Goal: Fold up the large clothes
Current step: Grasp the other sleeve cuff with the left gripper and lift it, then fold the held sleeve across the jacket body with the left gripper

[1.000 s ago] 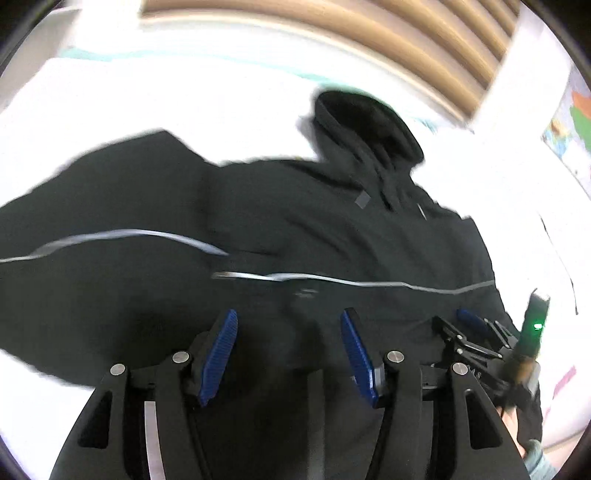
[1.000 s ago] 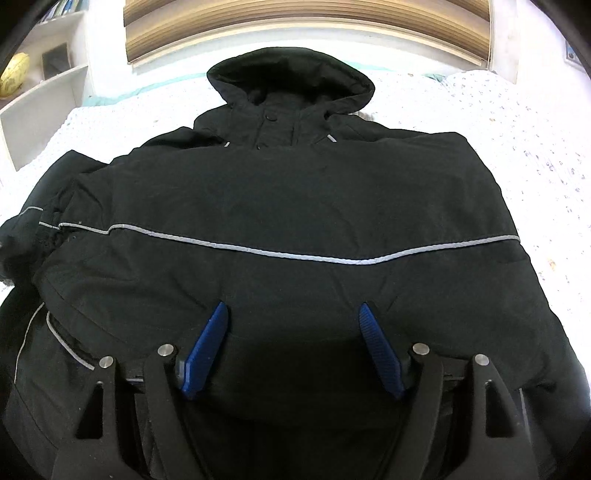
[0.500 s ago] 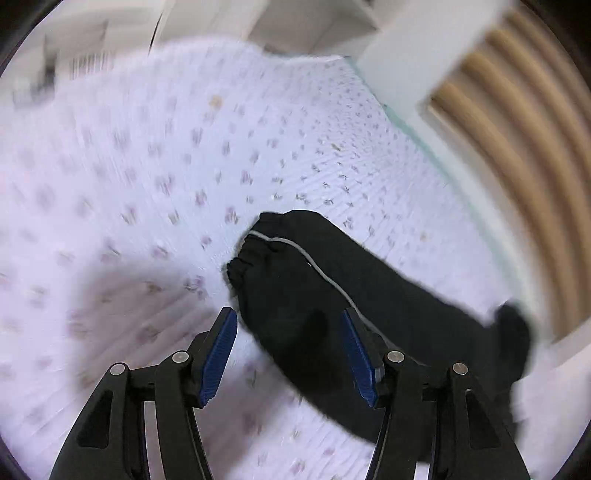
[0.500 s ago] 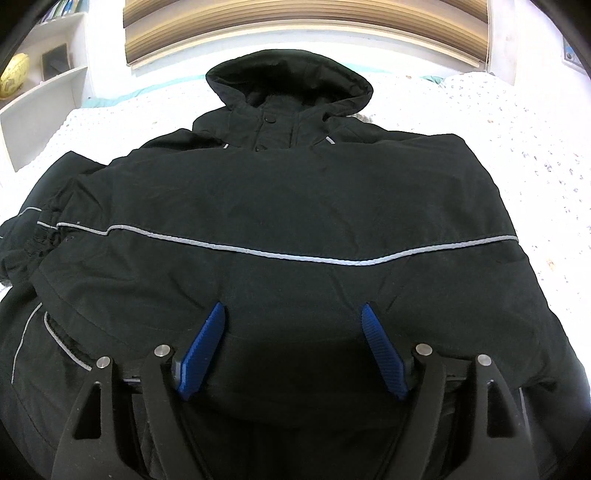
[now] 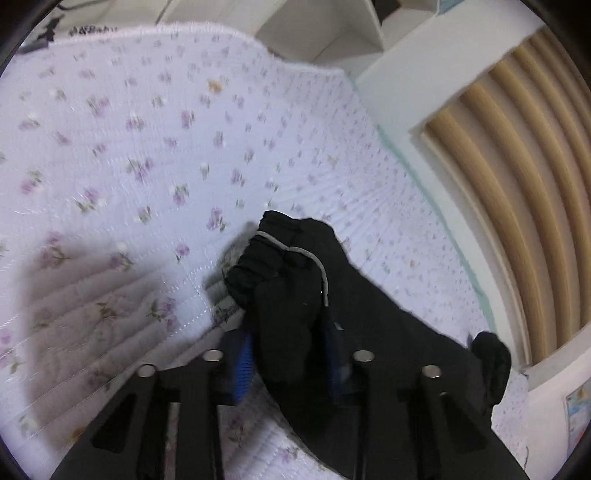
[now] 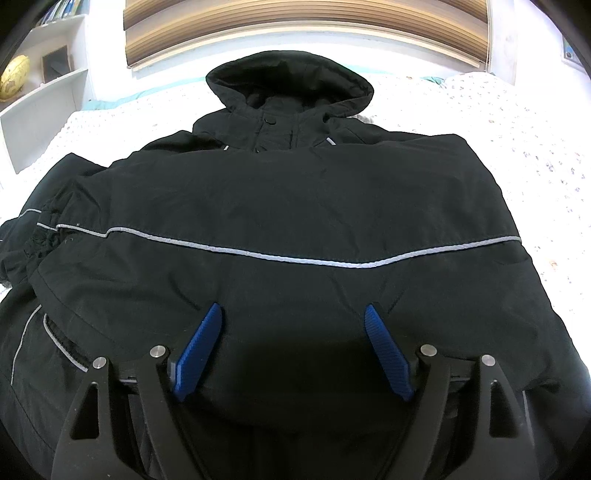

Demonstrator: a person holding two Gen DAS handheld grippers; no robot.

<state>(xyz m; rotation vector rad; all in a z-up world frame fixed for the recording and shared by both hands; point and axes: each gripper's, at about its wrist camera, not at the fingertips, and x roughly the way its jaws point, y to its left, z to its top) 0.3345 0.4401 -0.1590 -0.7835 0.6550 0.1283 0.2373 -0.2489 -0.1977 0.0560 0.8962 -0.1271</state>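
Jaws of the left gripper [image 5: 286, 354] have just been closing and now pinch the black sleeve [image 5: 291, 288] of the big black hooded jacket with a thin grey stripe [image 6: 295, 206]. It lies flat on the white flowery bed cover [image 5: 122, 155]. Jaws of the right gripper [image 6: 293, 325] are wide apart above it, holding nothing.

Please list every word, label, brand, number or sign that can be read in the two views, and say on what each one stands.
"&Baby": faint lettering at the far edge of the flowered bed cover, left wrist view; its start is blurred, so the reading is uncertain.
Black jacket: no readable label or brand.
Wall pictures and shelf items: too small or blurred to read.
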